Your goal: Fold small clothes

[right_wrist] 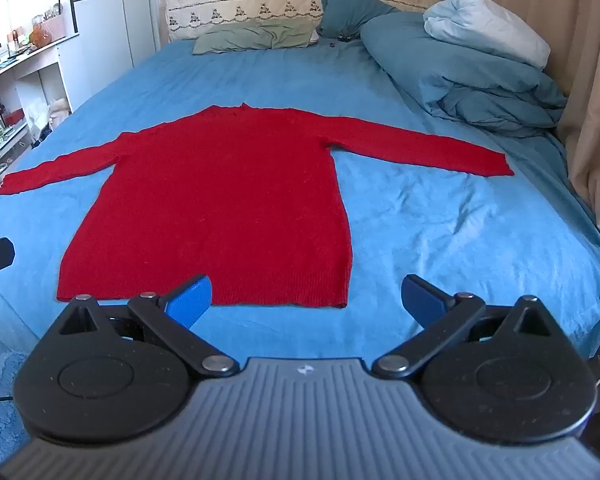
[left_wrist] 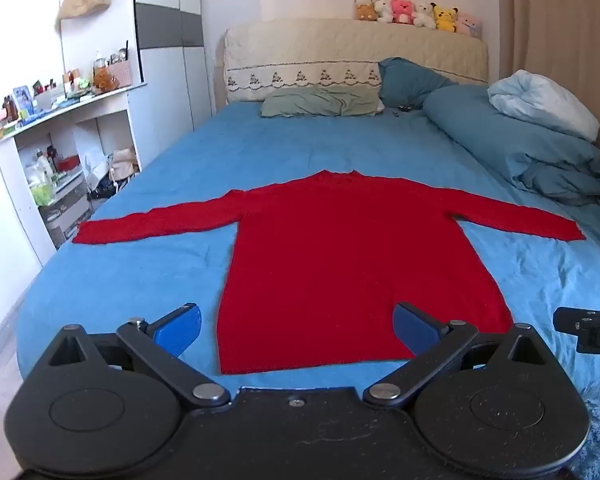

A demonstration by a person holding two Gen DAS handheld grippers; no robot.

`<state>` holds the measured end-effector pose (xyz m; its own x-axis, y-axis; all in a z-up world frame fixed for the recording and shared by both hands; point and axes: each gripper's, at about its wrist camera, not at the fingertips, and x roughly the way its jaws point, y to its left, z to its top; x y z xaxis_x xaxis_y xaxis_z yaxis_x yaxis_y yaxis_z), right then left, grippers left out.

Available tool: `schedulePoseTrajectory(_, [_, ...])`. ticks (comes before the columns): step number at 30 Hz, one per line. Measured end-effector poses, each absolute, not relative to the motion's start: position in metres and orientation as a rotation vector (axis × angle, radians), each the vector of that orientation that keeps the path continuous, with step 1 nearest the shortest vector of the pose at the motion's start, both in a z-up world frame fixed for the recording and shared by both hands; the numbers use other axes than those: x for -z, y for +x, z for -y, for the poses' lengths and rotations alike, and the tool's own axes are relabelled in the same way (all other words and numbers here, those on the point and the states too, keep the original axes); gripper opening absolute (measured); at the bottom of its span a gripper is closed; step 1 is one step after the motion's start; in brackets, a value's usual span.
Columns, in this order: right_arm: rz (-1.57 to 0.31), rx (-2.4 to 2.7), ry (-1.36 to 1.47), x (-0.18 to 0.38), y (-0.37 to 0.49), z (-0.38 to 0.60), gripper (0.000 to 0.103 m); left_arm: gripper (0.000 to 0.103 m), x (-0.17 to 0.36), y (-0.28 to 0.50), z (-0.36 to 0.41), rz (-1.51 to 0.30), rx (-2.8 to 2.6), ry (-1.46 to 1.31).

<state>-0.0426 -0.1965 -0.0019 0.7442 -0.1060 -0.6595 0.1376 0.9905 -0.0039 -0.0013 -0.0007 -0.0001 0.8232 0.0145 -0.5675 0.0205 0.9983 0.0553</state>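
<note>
A red long-sleeved sweater (left_wrist: 340, 248) lies flat on the blue bed sheet (left_wrist: 172, 184), sleeves spread out to both sides, hem toward me. It also shows in the right wrist view (right_wrist: 220, 200). My left gripper (left_wrist: 296, 330) is open and empty, hovering above the hem near its left half. My right gripper (right_wrist: 306, 300) is open and empty, above the hem's right corner. The edge of the right gripper shows in the left wrist view (left_wrist: 588, 330).
A green pillow (left_wrist: 320, 102), a dark blue pillow (left_wrist: 408, 80) and a bundled blue duvet (left_wrist: 532, 148) lie at the head and right side. White shelves (left_wrist: 60, 152) stand left of the bed. A curtain (right_wrist: 588, 80) hangs on the right.
</note>
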Motion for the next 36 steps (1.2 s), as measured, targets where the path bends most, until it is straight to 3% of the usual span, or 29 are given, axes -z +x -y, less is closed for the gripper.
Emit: schedulePoseTrajectory(36, [-0.735,0.129,0.04,0.0021,-0.041,0.1889,0.103,0.103,-0.001,-0.0025,0.0071,-0.605,0.011,0.081])
